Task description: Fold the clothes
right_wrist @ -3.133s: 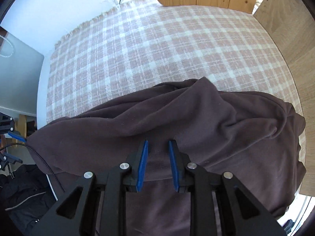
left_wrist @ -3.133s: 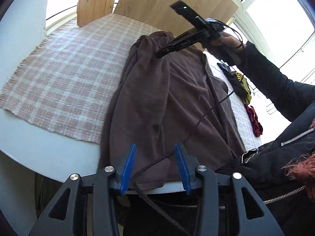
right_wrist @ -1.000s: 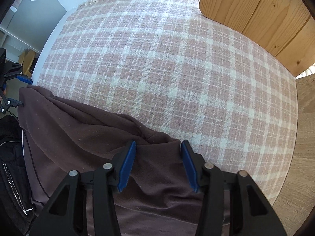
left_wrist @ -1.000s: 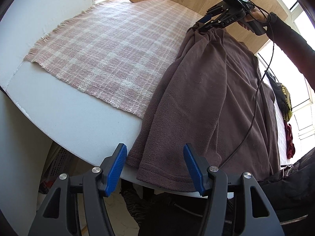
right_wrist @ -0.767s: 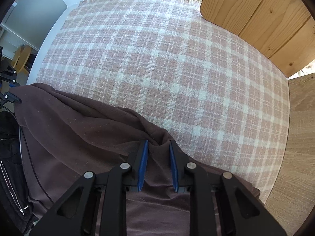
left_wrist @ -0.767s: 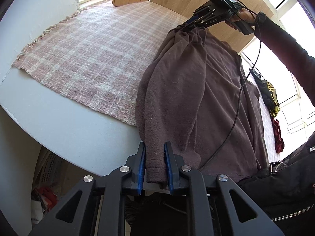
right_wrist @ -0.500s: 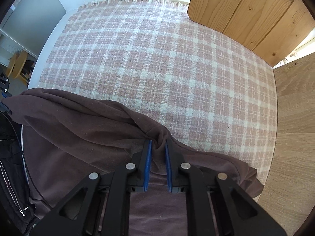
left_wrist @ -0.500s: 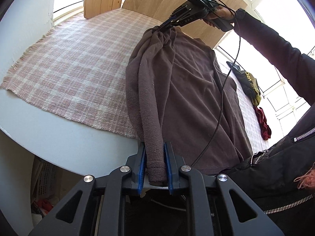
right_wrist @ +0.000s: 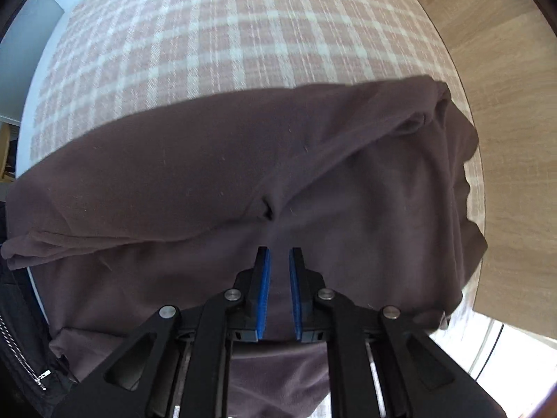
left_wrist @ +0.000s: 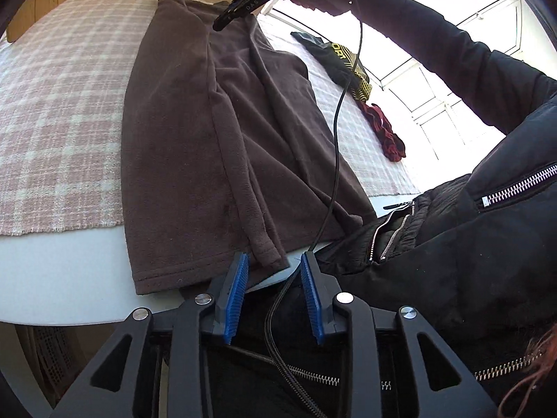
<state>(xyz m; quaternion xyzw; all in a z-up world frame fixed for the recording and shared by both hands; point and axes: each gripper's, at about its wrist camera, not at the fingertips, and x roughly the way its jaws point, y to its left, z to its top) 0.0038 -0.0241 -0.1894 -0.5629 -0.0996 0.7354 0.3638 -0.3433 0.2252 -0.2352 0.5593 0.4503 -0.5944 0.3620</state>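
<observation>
A brown fleece garment (left_wrist: 195, 122) lies lengthwise on the plaid cloth, its left edge folded over onto itself. My left gripper (left_wrist: 275, 256) hangs at the near table edge. Its jaws are opening, and the hem corner (left_wrist: 269, 257) lies just beyond the blue pads (left_wrist: 236, 292), which do not touch it. At the far end, my right gripper (left_wrist: 219, 26) points down onto the garment (right_wrist: 209, 160). In its own view, the right gripper (right_wrist: 279, 250) has its pads narrowly apart, pinching a thin ridge of fabric that runs to a pucker (right_wrist: 268, 209).
The plaid tablecloth (left_wrist: 52, 104) covers a white round table (left_wrist: 69, 278). A black and yellow garment (left_wrist: 344, 59) and a red one (left_wrist: 386, 132) lie to the right. A cable (left_wrist: 336, 139) drapes across the brown garment. Wooden panels (right_wrist: 515, 139) border the far side. A person's black jacket (left_wrist: 452, 261) is close by.
Both grippers carried the garment's left edge over to the right, and the fold now lies flat. The left jaws have let go of the hem and parted. The right gripper stays pinched.
</observation>
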